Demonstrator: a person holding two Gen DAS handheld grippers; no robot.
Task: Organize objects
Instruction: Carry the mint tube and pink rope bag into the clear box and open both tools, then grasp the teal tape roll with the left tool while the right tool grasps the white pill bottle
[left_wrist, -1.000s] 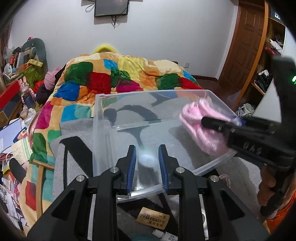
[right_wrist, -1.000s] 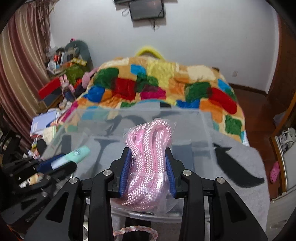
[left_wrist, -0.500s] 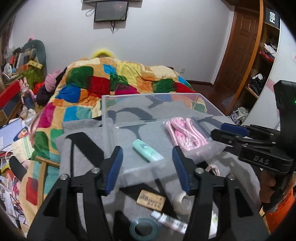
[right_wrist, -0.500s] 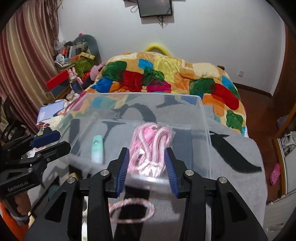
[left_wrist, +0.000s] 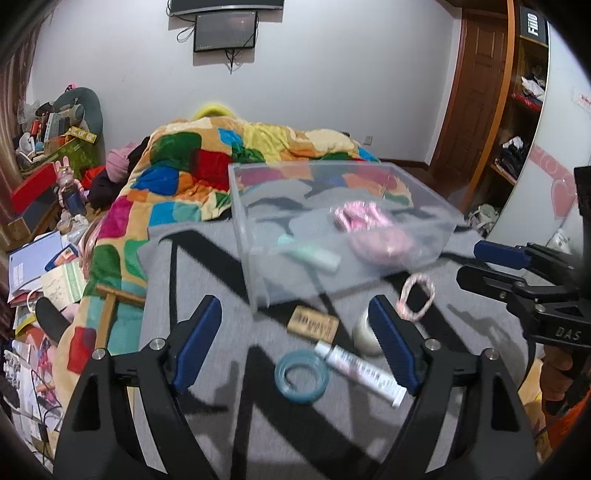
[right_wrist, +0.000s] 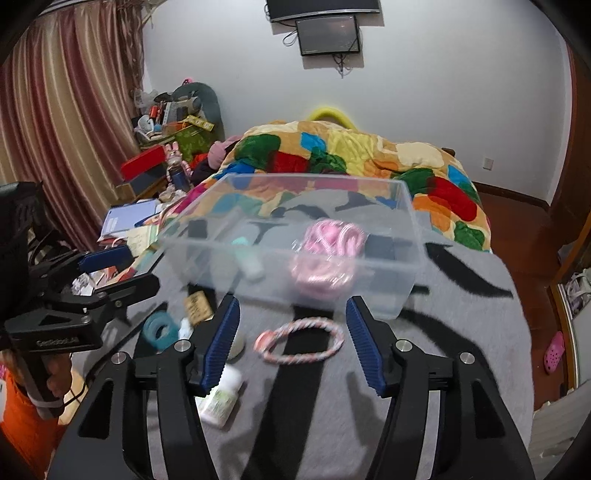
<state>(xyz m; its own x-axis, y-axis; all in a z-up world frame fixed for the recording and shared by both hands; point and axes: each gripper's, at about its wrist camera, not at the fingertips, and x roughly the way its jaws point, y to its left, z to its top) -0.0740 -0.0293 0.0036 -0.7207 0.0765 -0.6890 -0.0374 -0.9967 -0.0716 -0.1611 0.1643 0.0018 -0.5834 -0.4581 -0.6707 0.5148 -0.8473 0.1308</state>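
A clear plastic bin (left_wrist: 258, 206) (right_wrist: 410, 236) stands on the grey blanket. Inside lie a bagged pink rope (left_wrist: 364, 218) (right_wrist: 330, 240) and a mint green tube (left_wrist: 314, 253) (right_wrist: 247, 260). In front of the bin lie a teal tape ring (left_wrist: 301, 376) (right_wrist: 159, 330), a white tube (left_wrist: 360, 371), a brown eraser (left_wrist: 313, 325) (right_wrist: 197, 304), a clear tape roll (left_wrist: 364, 334), a pink-white cord loop (left_wrist: 415, 297) (right_wrist: 299, 339) and a small white bottle (right_wrist: 221, 397). My left gripper (left_wrist: 295, 336) is open and empty above the tape ring. My right gripper (right_wrist: 291, 339) is open and empty over the cord loop.
The grey blanket with black stripes (left_wrist: 207, 280) covers the work surface. A bed with a patchwork quilt (left_wrist: 207, 162) lies behind. Piles of books and boxes (left_wrist: 40, 236) sit at the left. A wooden door and shelves (left_wrist: 480, 103) stand at the right.
Both grippers let go of their items into the bin: the left the mint tube, the right the pink rope. Both opened wide and pulled back toward the loose items.
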